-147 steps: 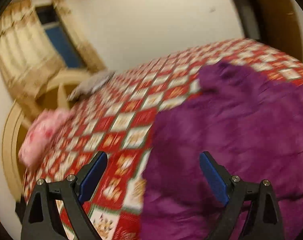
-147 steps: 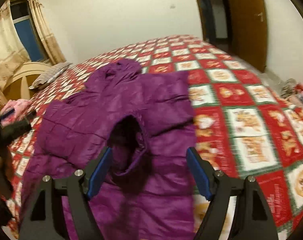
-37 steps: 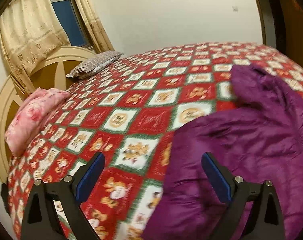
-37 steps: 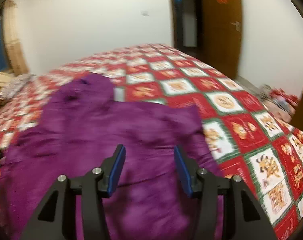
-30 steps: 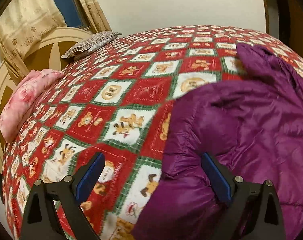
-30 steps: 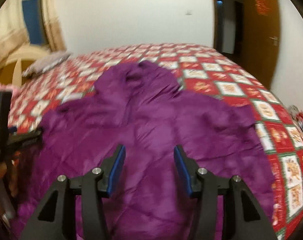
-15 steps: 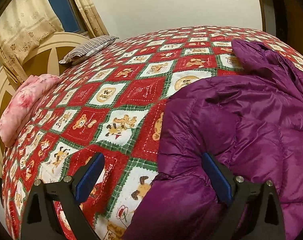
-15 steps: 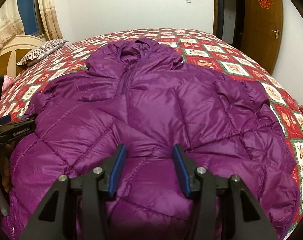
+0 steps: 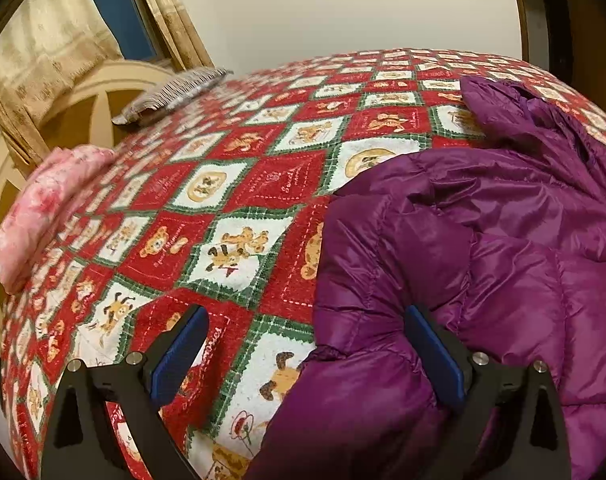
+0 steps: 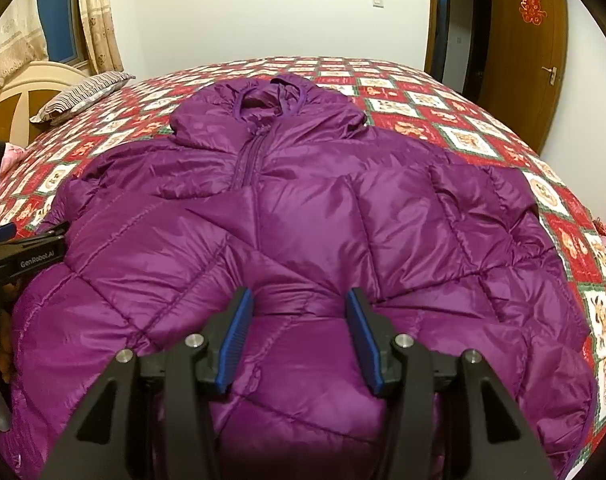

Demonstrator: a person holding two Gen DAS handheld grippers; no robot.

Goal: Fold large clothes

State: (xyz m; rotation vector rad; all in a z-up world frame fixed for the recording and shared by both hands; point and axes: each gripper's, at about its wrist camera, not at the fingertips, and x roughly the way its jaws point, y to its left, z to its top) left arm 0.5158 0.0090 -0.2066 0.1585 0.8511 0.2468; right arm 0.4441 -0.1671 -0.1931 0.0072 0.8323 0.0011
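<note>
Both wrist cameras look steeply down, close over the bed's [image 9: 263, 184] near edge; both share the purple puffer jacket [image 10: 303, 208] and striped pillow [image 9: 175, 92]

Striped pillow [image 10: 83, 94], pink bundle [image 9: 43, 208], perhaps bedding.

The left gripper [image 9: 303, 350], a black two-finger frame with blue pads, fills the bottom of the left wrist view. Its jaws stand wide apart, one finger at lower left, the other at lower right, both tilted downward. Nothing is pressed between the pads. The right gripper [image 10: 299, 336], of the same black and blue build, sits at the bottom centre of the right wrist view with its jaws about half apart and no pad pressing on anything. At that view's left edge the left gripper's black frame shows side-on.
</note>
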